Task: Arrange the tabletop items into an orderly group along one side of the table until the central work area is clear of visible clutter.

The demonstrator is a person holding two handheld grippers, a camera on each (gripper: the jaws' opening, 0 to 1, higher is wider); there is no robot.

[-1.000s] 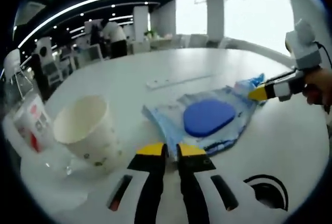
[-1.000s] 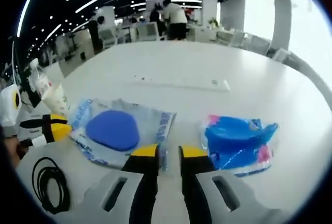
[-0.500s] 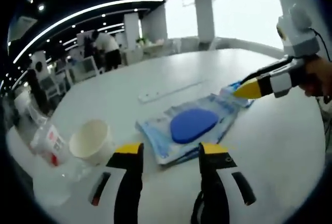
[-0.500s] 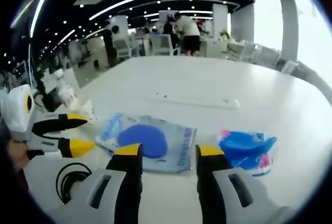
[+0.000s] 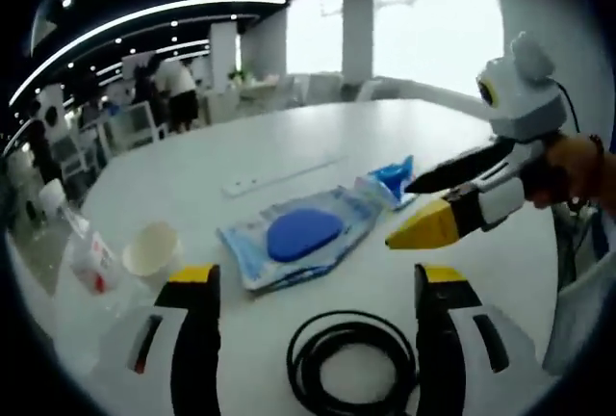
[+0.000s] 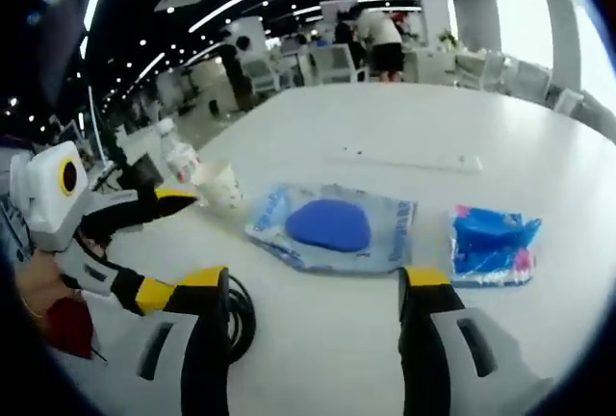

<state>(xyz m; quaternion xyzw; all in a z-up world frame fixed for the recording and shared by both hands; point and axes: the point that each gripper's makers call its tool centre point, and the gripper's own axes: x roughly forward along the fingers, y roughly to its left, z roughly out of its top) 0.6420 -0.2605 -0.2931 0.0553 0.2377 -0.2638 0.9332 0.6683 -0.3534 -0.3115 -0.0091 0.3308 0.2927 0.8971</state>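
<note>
A clear bag with a blue oval pad [image 5: 303, 235] [image 6: 332, 225] lies flat on the white table. Beside it sits a crumpled blue packet [image 5: 393, 177] [image 6: 491, 243]. A black cable coil [image 5: 351, 363] [image 6: 241, 310] lies nearest to me. My left gripper [image 5: 316, 276] stands open wide above the coil, holding nothing; it enters the right gripper view at the left [image 6: 168, 243]. My right gripper [image 6: 316, 279] is open too, short of the bag, and enters the left gripper view from the right [image 5: 402, 214] near the packet, held by a hand.
A paper cup [image 5: 152, 247] [image 6: 219, 183] and a small plastic bottle [image 5: 82, 247] [image 6: 181, 158] stand near the table edge. A white power strip [image 5: 279, 175] [image 6: 409, 159] lies beyond the bag. Chairs, tables and people are far behind.
Both grippers went from shut to wide open and drew back from the bag, so the cable coil and more of the table have come into sight.
</note>
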